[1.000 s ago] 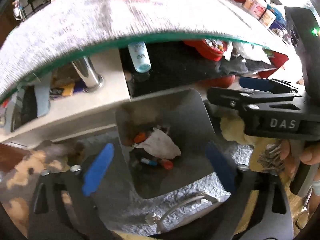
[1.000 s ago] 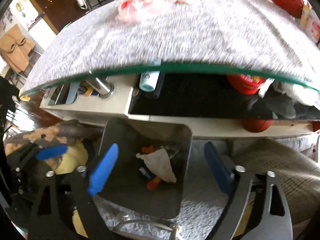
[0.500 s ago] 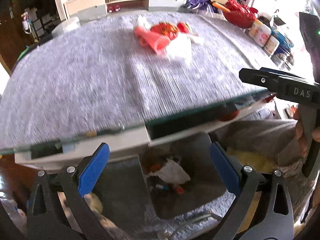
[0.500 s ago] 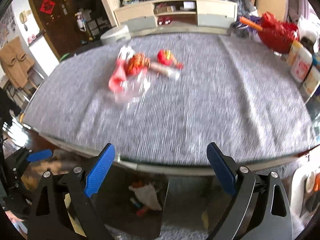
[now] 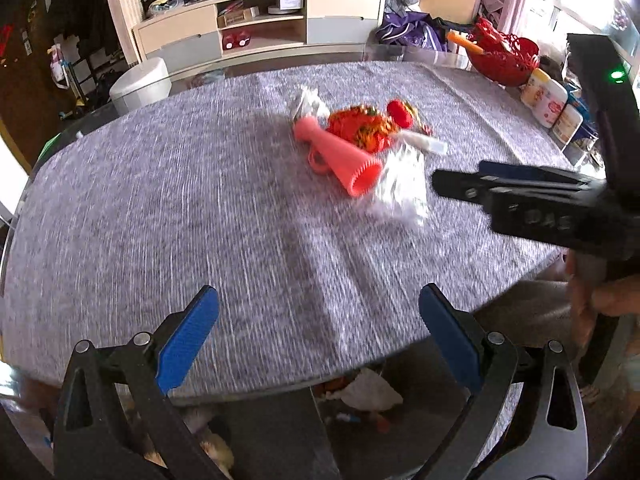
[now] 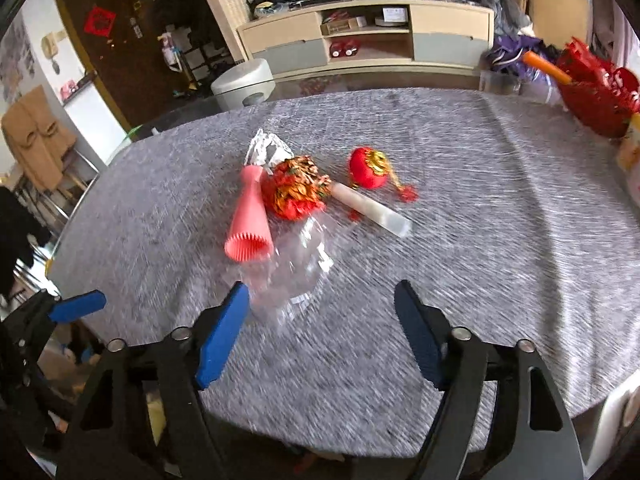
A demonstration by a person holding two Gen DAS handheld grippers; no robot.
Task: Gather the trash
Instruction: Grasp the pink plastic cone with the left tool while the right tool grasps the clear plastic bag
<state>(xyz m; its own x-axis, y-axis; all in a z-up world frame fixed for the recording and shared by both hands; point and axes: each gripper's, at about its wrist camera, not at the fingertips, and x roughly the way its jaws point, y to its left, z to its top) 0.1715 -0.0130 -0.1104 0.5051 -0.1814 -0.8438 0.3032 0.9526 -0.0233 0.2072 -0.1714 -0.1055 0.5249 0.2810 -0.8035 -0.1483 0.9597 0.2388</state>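
A heap of trash lies mid-table on the grey cloth (image 5: 160, 208): a pink ribbed cone (image 5: 340, 156) (image 6: 248, 220), a red-and-gold crumpled wrapper (image 5: 362, 128) (image 6: 294, 192), a small red lantern ornament (image 6: 368, 168), a white tube (image 6: 372, 210), clear plastic film (image 6: 296, 268) and silver foil (image 6: 266, 148). My left gripper (image 5: 318, 340) hangs open over the near table edge, holding nothing. My right gripper (image 6: 320, 336) is closing its jaws on nothing; the clear film lies just beyond its left pad. Under the table edge a grey bin (image 5: 416, 432) holds white tissue (image 5: 370, 394).
A red basket (image 6: 596, 96) and several bottles (image 5: 548, 100) stand at the table's far right. Behind the table are a low cabinet (image 5: 260, 24) and a round white appliance (image 5: 140, 84). A person's hand (image 5: 600, 304) grips the right tool.
Both grippers rose from over the bin below the table to above the tabletop, so the trash heap has come into view. The right gripper's jaws have narrowed.
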